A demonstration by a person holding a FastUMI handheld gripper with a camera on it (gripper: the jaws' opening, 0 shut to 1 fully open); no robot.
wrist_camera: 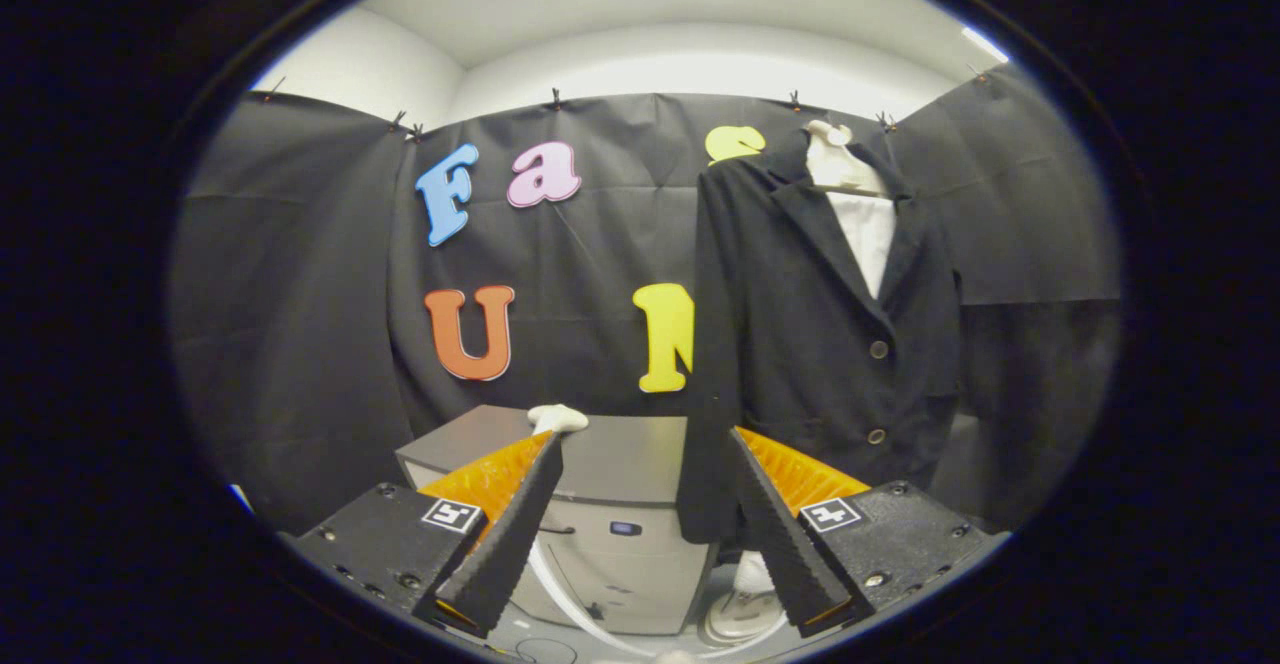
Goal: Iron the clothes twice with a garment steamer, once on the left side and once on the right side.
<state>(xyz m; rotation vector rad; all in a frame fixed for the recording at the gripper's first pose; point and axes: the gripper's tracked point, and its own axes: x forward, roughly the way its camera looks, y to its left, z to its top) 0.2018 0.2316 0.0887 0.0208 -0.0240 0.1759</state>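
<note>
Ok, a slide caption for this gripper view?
Open gripper faces a dark jacket hanging beyond a grey box, steamer head resting on top.

Gripper (640, 534): two wedge-shaped fingers (500, 544) with ribbed inner faces, set wide apart; black housing blocks (385, 544) behind, each bearing a square black-and-white marker (451, 515) and screws (877, 578).

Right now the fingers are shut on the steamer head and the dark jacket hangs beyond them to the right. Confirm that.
Not quite. In the gripper view the fingers are open with nothing between them. The white steamer head lies on the grey box, just past one fingertip. The dark jacket does hang beyond them to the right.
</note>
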